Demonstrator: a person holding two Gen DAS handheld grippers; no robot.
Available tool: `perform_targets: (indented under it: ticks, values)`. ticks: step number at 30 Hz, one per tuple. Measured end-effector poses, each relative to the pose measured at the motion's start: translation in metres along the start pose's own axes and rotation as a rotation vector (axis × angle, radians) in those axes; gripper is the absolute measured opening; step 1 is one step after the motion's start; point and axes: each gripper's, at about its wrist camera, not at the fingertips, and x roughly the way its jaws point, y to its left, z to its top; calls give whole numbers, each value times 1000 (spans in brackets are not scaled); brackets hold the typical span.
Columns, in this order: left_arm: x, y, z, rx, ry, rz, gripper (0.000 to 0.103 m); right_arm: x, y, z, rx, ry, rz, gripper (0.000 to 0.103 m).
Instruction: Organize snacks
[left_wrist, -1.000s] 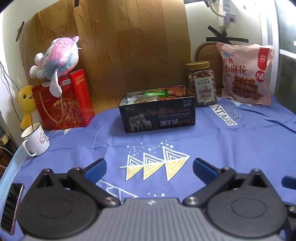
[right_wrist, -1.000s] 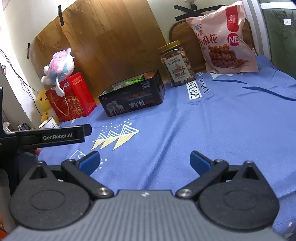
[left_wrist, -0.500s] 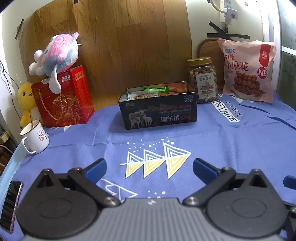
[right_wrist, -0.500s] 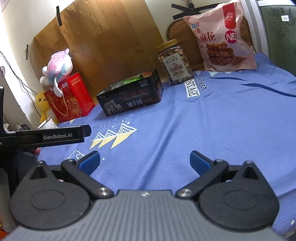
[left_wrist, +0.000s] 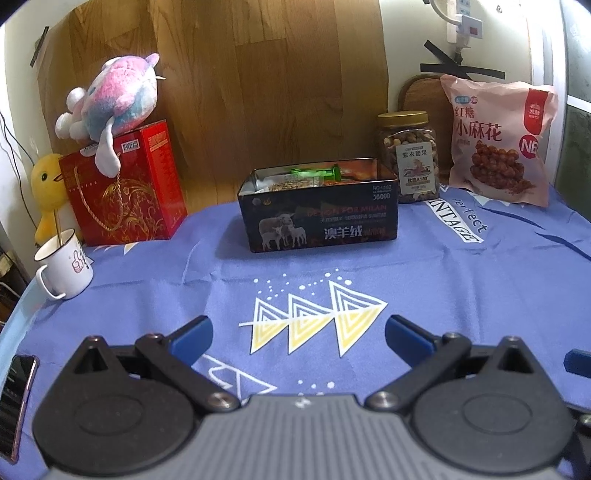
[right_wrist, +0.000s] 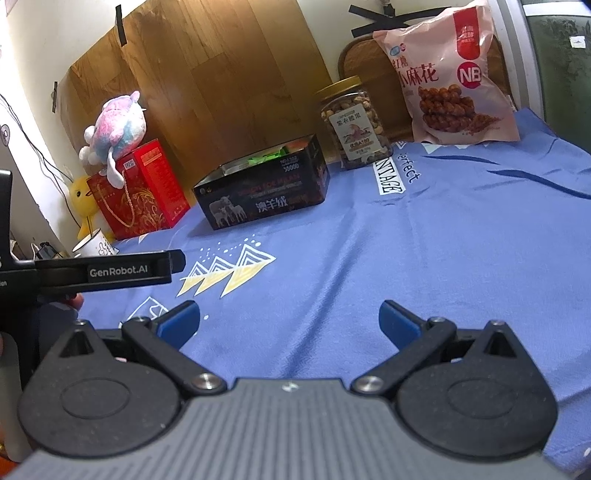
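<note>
A dark open tin box (left_wrist: 321, 218) with snack packets inside, one green, stands mid-table on the blue cloth; it also shows in the right wrist view (right_wrist: 266, 195). A clear jar of nuts (left_wrist: 408, 157) (right_wrist: 354, 123) stands right of it. A pink bag of twisted snacks (left_wrist: 498, 142) (right_wrist: 448, 74) leans at the back right. My left gripper (left_wrist: 298, 338) is open and empty, well in front of the box. My right gripper (right_wrist: 290, 323) is open and empty over the cloth.
A red gift box (left_wrist: 125, 184) with a plush toy (left_wrist: 110, 99) on top stands at the back left, with a yellow duck (left_wrist: 46, 184) and a white mug (left_wrist: 66, 264) beside it. A phone (left_wrist: 16, 391) lies at the left edge. The left gripper's body (right_wrist: 99, 271) shows in the right wrist view.
Both grippers have tilted and drawn slightly back, so the box, jar and bag sit a little lower in view. Both stay open and empty.
</note>
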Motion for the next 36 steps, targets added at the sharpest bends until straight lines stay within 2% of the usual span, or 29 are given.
perform_targets:
  ticks: [16, 23, 33, 36]
  values:
    - [18, -4, 3, 5, 17, -2, 103, 11, 3, 2, -20, 4, 22, 103]
    - [17, -2, 4, -7, 4, 4, 103, 6, 12, 6, -68, -36, 22, 103]
    - [27, -6, -1, 16, 64, -7, 103, -2, 4, 3, 25, -91, 27, 103]
    - [29, -5, -3, 15, 76, 12, 103, -4, 4, 3, 44, -105, 42, 103]
